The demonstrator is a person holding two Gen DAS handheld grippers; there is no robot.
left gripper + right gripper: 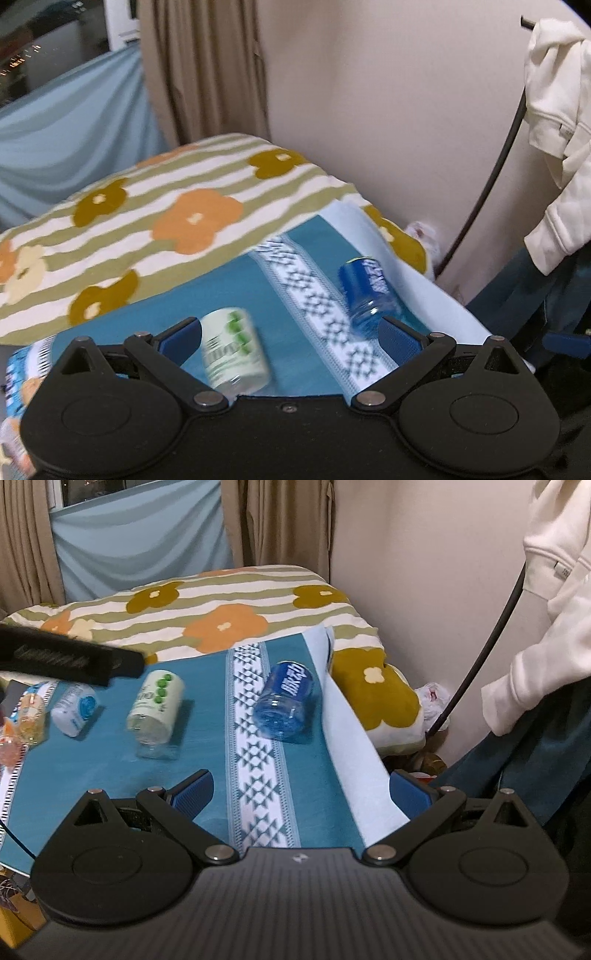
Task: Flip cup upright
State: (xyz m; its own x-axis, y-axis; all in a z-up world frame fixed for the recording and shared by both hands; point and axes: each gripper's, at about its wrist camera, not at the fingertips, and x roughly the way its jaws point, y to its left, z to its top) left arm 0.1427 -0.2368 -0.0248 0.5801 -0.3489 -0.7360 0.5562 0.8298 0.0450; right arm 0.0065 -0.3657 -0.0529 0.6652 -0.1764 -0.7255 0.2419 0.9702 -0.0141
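Cups: four cut-bottle cups lie on their sides on the teal runner (110, 775).
Blue cup (286, 703): clear blue plastic with a blue label, lying on the teal strip just right of the white patterned band (258, 768), next to the runner's pale blue edge.
Green-dot cup (157, 707): white label with green dots, on its side left of the patterned band, apart from the blue cup; blurred in the left wrist view (236, 354).
Small blue-white cup (74, 709): on its side, further left.
Orange cup (31, 720): at the far left edge, partly cut off.
Left gripper (290, 334): fingers spread wide, gripping nothing; the green-dot cup shows beside its left finger, the blue cup (365, 291) just beyond its right finger.
Right gripper (301, 792): fingers wide apart, empty, short of the cups.
Floral blanket (221, 605): lies behind the runner.
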